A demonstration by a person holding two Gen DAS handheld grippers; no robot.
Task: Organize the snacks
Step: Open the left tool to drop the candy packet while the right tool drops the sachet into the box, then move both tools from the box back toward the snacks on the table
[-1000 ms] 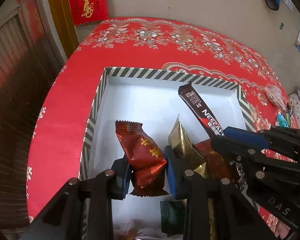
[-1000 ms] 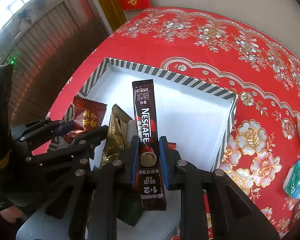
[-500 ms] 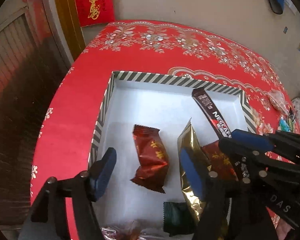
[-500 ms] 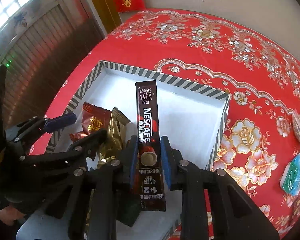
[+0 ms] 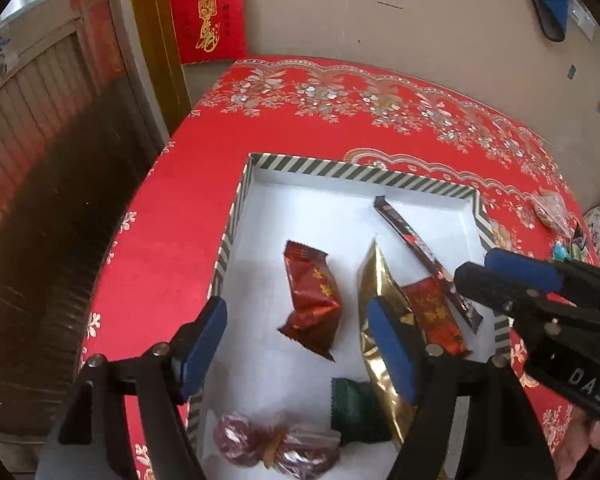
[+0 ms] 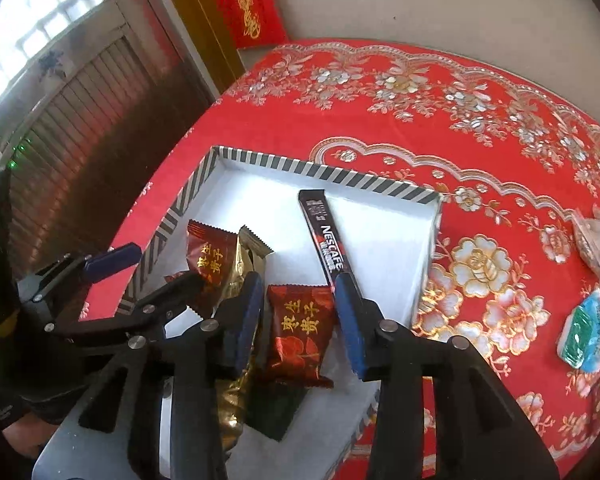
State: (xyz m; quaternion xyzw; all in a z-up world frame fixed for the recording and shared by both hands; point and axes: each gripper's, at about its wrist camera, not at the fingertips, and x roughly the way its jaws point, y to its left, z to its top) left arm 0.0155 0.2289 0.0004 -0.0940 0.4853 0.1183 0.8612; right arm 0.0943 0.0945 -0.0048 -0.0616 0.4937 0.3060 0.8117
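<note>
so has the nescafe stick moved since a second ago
Yes. The nescafe stick was pinched upright in the right gripper; its jaws have just been opening, and it now lies tilted on the box floor toward the right wall.

Your left gripper [image 5: 296, 344] has matte black linked arms joined by round silver rivets, each finger ending in a long blue rubber pad [image 5: 390, 350]. Your right gripper [image 6: 300, 320] is built the same, with blue pads [image 6: 350, 322]; white letters "DAS" mark its black side. A black sleeve shows at the left edge.
</note>
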